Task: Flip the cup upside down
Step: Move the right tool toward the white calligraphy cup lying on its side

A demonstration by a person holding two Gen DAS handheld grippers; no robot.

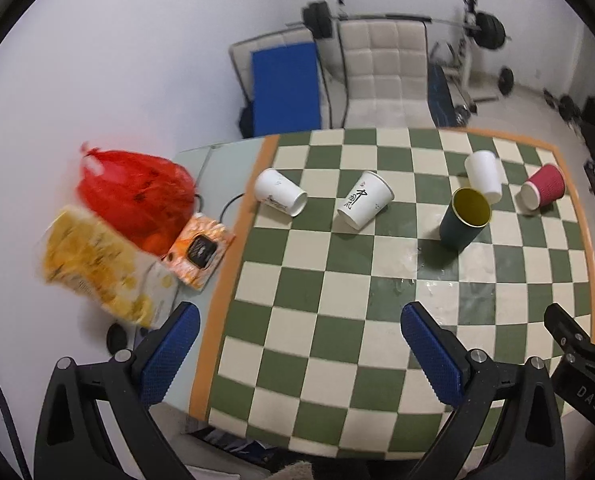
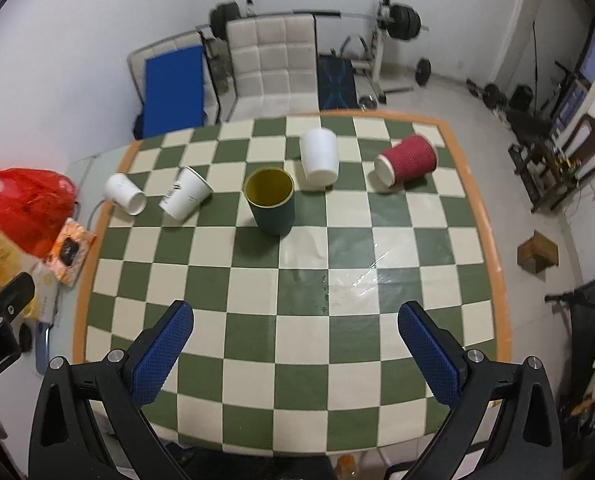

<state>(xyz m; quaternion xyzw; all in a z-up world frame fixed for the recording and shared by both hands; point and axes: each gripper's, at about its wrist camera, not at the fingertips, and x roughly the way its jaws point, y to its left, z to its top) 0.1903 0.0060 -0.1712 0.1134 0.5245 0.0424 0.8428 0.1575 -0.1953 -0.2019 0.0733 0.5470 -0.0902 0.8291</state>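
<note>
Right wrist: green cup (image 2: 272,201) upright, well ahead of right hand-held gripper (image 2: 295,354); jaws wide, empty.

Dark green cup (image 2: 271,200) with yellow inside stands upright, mouth up.

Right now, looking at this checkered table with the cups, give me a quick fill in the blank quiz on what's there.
1. The dark green cup stands upright; its inside is ____.
2. The ribbed red cup lies on its ____.
3. The number of cups on the checkered table is ____.
4. Both the left gripper and the right gripper hold ____.

Missing words: yellow; side; five; nothing
</note>
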